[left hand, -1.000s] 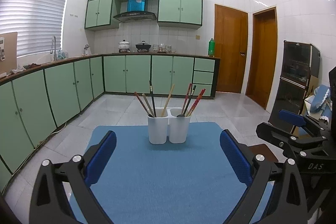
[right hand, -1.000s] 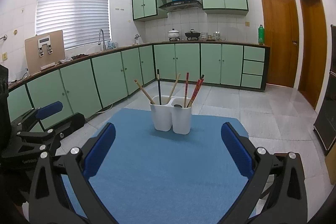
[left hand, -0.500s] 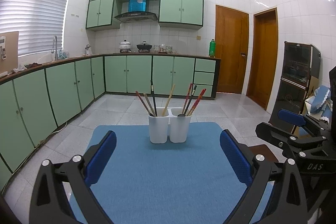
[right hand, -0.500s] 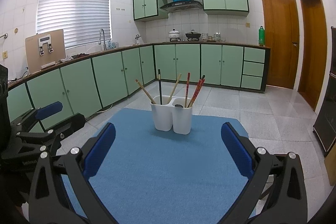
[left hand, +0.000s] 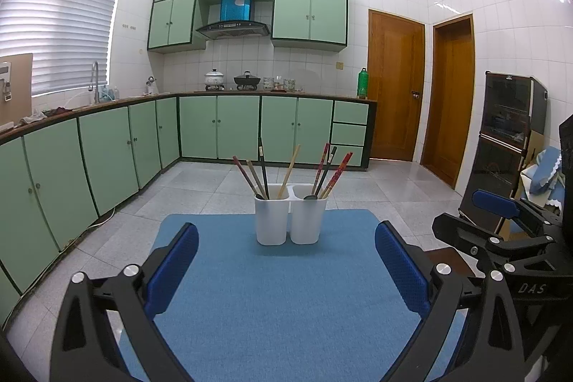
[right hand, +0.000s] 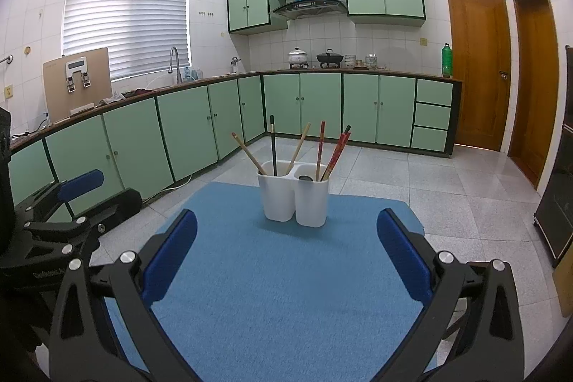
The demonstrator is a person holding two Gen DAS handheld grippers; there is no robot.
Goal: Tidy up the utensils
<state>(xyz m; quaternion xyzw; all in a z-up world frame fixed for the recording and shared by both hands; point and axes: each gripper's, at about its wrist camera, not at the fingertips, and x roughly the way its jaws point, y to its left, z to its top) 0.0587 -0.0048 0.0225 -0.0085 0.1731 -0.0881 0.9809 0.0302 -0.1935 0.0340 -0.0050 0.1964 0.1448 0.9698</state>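
Utensils: chopsticks [left hand: 290,167] and other sticks stand upright and fanned out in a white twin-cup holder [left hand: 290,219], at the far middle of the blue mat [left hand: 272,303] on the tabletop.

Nearest, left gripper [left hand: 286,265]: blue-padded fingers [left hand: 172,269] spread wide apart, nothing between them, held above the near part of the mat and aimed at the holder. Right gripper [right hand: 286,260]: fingers [right hand: 403,255] likewise wide apart and empty, also facing the holder, well short of it. Each gripper is seen at the edge of the other's view, side by side.

Holder: left cup carries four sticks, among them a black one [left hand: 263,167] and a pale wooden one. Right cup [right hand: 311,201] carries red patterned sticks [right hand: 336,154], a dark one, and a dark rounded item low at the rim; its kind cannot be told.

Beyond: grey tiled floor [left hand: 215,188], green base cabinets [right hand: 322,106], pots on the counter [left hand: 247,80], range hood, two wooden doors [left hand: 394,88].
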